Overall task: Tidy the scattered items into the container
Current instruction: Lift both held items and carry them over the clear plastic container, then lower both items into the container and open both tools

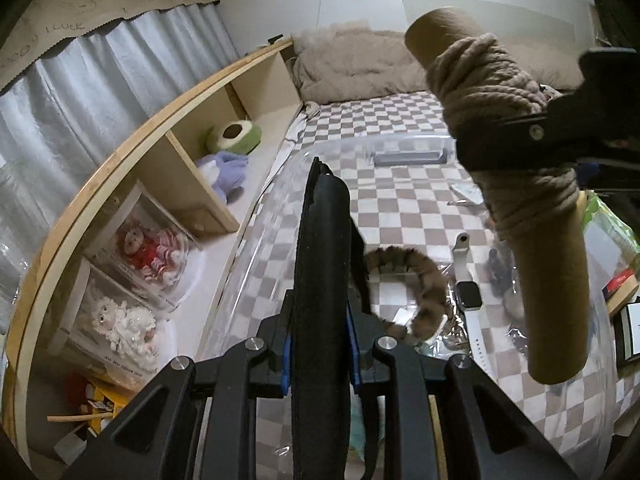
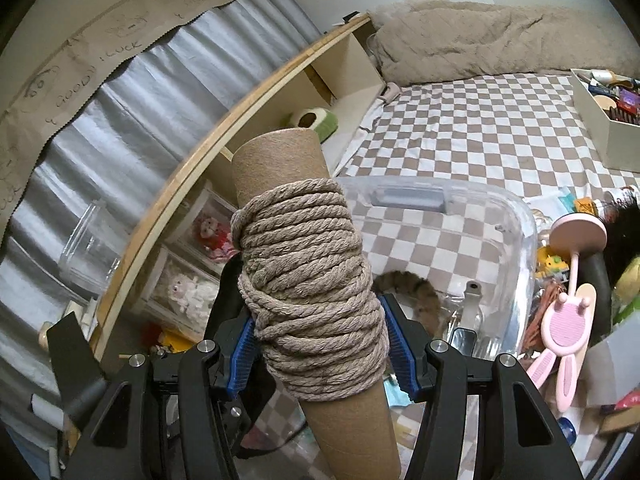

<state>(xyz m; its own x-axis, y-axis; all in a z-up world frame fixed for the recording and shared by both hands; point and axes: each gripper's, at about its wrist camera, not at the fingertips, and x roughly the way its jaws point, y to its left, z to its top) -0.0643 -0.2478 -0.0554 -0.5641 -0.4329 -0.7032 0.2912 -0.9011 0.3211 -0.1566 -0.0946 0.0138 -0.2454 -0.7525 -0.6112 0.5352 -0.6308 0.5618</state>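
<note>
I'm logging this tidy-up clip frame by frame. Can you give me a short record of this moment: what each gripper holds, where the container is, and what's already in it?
left gripper: jaws shut on a flat black strap-like item, above the bin
right gripper: jaws shut on the rope winding of a cardboard tube
container: clear plastic bin on the checkered bedspread
already in the bin: white smartwatch, furry brown band
still outside: pink bunny-shaped item right of the bin

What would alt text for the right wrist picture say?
A handheld gripper's blue-padded fingers clamp a cardboard tube wound with beige rope, held above a clear plastic bin on a checkered bedspread. A pink rabbit-shaped brush lies to the right.
</note>
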